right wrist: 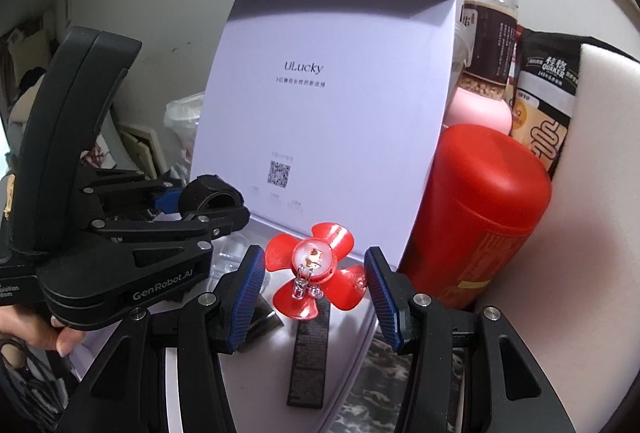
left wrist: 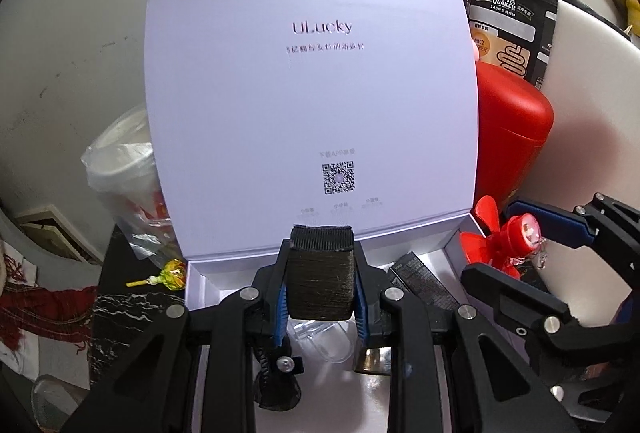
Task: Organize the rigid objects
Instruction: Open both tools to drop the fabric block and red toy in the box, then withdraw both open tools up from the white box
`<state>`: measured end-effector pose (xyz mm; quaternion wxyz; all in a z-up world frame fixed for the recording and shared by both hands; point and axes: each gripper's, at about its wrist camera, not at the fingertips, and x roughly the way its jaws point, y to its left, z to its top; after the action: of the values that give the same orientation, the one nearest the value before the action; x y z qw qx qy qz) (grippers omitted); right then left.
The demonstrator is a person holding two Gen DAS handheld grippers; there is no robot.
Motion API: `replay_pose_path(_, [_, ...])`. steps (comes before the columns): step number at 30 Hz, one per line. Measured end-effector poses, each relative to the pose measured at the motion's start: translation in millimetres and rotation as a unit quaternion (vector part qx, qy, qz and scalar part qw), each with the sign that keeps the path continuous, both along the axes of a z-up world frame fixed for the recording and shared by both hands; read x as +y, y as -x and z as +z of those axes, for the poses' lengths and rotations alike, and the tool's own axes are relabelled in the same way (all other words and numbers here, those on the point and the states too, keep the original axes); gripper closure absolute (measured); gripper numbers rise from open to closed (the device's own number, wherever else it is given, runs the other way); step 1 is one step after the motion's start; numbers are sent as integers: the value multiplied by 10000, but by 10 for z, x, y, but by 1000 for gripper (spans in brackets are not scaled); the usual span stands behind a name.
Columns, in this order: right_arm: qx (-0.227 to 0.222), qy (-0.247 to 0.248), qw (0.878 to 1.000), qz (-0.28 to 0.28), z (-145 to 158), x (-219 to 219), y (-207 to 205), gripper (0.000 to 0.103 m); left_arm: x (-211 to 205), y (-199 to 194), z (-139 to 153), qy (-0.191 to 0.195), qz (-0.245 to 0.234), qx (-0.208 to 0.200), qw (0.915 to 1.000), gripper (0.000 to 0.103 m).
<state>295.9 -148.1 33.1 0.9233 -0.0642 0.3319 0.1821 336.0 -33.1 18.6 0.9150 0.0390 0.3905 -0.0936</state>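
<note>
**Both grippers over the open white gift box, each carrying an item**

1. Left gripper (left wrist: 320,273): I have it pitched down over the near edge of the box. Its blue ribbed pads are clenched on a black strap roll (left wrist: 320,273), a wound band of coarse woven fabric, blocky from the side and ring-shaped in the right wrist view (right wrist: 212,193). A hand (right wrist: 36,333) grips the black handle at the left edge of that view.

2. Right gripper (right wrist: 316,281): also angled down, to the right of the left one. Its jaws stand partly apart, grasping a red plastic fan (right wrist: 310,273) by its blade tips. The fan has four glossy rounded blades, a round hub with a small printed picture, and clear bulb-like pieces hanging from the hub. It sits above the box's right side.

3. White gift box (left wrist: 456,233): smooth matt card, its lid (right wrist: 320,93) standing upright at the far side, printed "ULucky" with a QR code. Inside lie a flat dark carton (left wrist: 424,281) and clear plastic pieces (left wrist: 320,337).

4. Surroundings: a red rounded canister (right wrist: 488,209) right of the box; a Quaker bag (right wrist: 544,101) and a grain jar (right wrist: 488,33) beyond it; a lollipop (left wrist: 172,273) on dark marbled tabletop (left wrist: 120,313) at left.
</note>
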Motion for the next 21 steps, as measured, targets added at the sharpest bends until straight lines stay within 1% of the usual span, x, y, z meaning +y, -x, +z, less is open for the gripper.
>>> replay_pose_path(2, [48,-33,10000,-48,-2,-20,-10,51,0,-41,-12,0,56,161,9999,77])
replay_pose_path(4, [86,-53,9999,-88,11,-30,-39,50,2,-67,-11,-47,135,238,9996,74])
replay_pose_path(6, [81,2,9999,-130,20,-35,-34,47,8,-56,10,-99,186,225,9995,66])
replay_pose_path(7, [80,26,9999,-142,25,-38,-28,44,13,-31,26,-147,232,187,9994,52])
replay_pose_path(8, [79,27,9999,-146,35,-43,-21,43,18,-14,49,-183,274,128,9994,32])
replay_pose_path(10, [83,15,9998,-152,48,-47,-16,42,30,42,112,-193,324,-79,9993,16])
replay_pose_path(12, [68,38,9998,-173,66,-50,4,42,29,81,161,-241,350,-191,9989,15])
replay_pose_path(14, [47,48,9998,-192,99,-66,40,42,25,95,187,-294,345,-172,9988,15])
replay_pose_path(19, [-8,27,9997,-247,177,-74,100,42,110,155,265,-248,365,-177,9989,15])
replay_pose_path(21, [-54,34,9996,-267,232,-79,142,42,81,177,313,-223,377,-198,9988,15])
